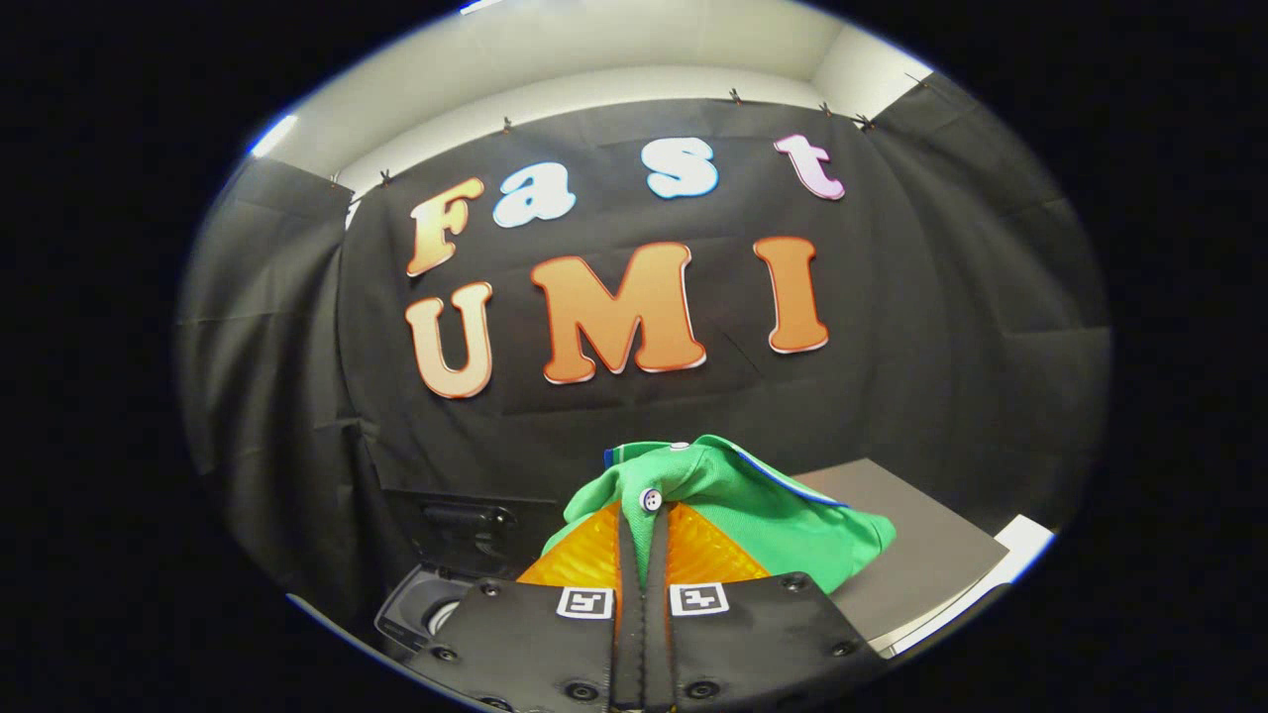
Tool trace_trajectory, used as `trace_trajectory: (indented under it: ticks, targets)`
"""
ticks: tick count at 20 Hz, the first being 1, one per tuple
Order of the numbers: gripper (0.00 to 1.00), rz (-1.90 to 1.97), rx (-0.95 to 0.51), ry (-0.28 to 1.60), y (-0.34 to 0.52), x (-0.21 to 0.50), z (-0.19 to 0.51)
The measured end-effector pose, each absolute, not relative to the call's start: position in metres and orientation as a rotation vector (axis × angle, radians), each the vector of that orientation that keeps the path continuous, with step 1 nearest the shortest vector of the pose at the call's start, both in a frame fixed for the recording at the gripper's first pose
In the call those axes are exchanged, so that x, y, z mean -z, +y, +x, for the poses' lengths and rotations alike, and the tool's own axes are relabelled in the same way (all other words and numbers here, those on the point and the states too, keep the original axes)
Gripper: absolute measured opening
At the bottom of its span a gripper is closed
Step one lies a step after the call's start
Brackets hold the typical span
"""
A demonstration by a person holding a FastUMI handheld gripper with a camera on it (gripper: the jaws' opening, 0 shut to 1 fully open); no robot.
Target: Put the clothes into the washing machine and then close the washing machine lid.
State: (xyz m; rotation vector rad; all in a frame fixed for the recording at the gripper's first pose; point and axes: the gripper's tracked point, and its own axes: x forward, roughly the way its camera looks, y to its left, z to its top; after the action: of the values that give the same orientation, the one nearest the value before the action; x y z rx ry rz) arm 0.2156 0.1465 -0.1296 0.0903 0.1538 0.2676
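A green garment [733,500] with a white button and a blue-edged collar is pinched between the fingers of my gripper [644,530], which is shut on a thin fold of it. The cloth bunches up over and beyond the fingertips and hangs to the right of them, lifted in the air. Below and to the left of the fingers I see part of the washing machine [436,604], a dark body with a grey rim and a pale opening. Most of the machine is hidden behind the gripper.
A grey flat surface [911,545] lies to the right beyond the garment, with a white edge [1020,545] past it. The booth's black cloth wall stands close behind everything.
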Motion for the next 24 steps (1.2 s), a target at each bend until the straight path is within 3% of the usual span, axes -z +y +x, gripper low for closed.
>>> trace_trajectory:
  ticks: [5,12,24]
  targets:
    - [0.08,0.038,-0.330,0.051,0.189,0.080,0.182]
    - [0.08,0.072,-0.482,0.004,0.311,0.033,0.173]
    - [0.08,0.074,-0.616,0.138,0.473,0.138,0.191]
